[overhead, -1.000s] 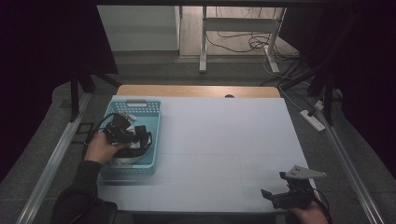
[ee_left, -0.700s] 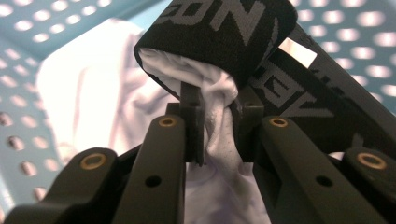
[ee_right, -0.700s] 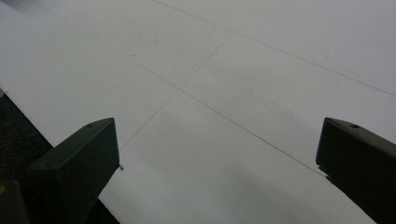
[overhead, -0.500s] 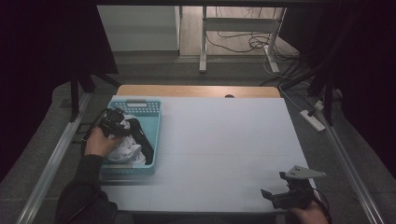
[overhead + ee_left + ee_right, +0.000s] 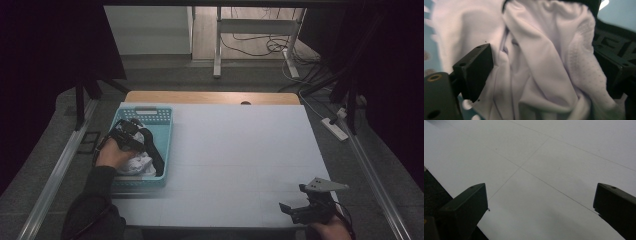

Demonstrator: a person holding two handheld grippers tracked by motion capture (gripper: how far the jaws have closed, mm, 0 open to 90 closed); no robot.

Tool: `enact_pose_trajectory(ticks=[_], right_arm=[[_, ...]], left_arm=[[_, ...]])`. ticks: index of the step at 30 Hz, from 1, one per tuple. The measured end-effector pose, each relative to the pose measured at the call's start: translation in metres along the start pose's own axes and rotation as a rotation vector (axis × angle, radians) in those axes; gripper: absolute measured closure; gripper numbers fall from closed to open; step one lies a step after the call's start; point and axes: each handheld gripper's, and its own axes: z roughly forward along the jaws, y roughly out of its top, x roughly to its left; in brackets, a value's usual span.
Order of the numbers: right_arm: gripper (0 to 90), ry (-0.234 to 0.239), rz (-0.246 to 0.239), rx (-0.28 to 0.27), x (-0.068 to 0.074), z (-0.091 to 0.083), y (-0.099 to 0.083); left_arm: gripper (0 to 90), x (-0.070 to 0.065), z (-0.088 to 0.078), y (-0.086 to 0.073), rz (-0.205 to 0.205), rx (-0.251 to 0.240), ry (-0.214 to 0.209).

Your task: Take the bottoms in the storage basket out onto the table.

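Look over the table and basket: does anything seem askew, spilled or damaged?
Nothing stands out. The white cloth lies crumpled inside the blue basket, with the left gripper open around it; the right gripper is open over the bare table.

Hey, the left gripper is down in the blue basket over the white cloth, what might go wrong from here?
The left gripper is open around bunched white cloth, so closing may catch only one fold and slip. Lifting could also drag the light blue basket, which sits near the table edge.
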Motion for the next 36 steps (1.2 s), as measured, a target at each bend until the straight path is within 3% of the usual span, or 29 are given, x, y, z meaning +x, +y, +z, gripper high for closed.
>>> enact_pose_trajectory(ticks=[5, 8, 10, 12, 14, 17, 25, 36], right_arm=[[0.0, 0.001, -0.001, -0.001, 0.000, 0.000, 0.000], [0.0, 0.002, -0.002, 0.001, 0.000, 0.000, 0.000], [0.0, 0.003, -0.004, 0.002, 0.001, 0.000, 0.000], [0.0, 0.004, -0.008, 0.004, 0.001, 0.000, 0.000], [0.0, 0.004, -0.011, 0.006, 0.001, 0.000, 0.000], [1.1, 0.003, -0.012, 0.007, 0.001, 0.000, 0.000], [1.4, 0.006, -0.014, 0.004, 0.001, 0.000, 0.000], [1.4, 0.004, -0.013, 0.003, 0.001, 0.000, 0.000]], left_arm=[[12.9, 0.007, 0.003, -0.001, -0.056, 0.006, -0.108], [18.0, 0.006, 0.002, -0.004, -0.067, -0.002, -0.126], [29.4, 0.004, -0.002, -0.006, -0.071, -0.011, -0.131], [48.0, 0.001, -0.005, -0.007, -0.058, -0.018, -0.142], [66.5, 0.000, -0.007, -0.008, -0.043, -0.015, -0.126], [76.9, 0.000, -0.008, -0.007, -0.058, -0.011, -0.129], [80.6, 0.002, -0.012, -0.007, -0.074, -0.022, -0.152], [81.2, 0.006, -0.030, -0.010, -0.079, -0.128, -0.233]])
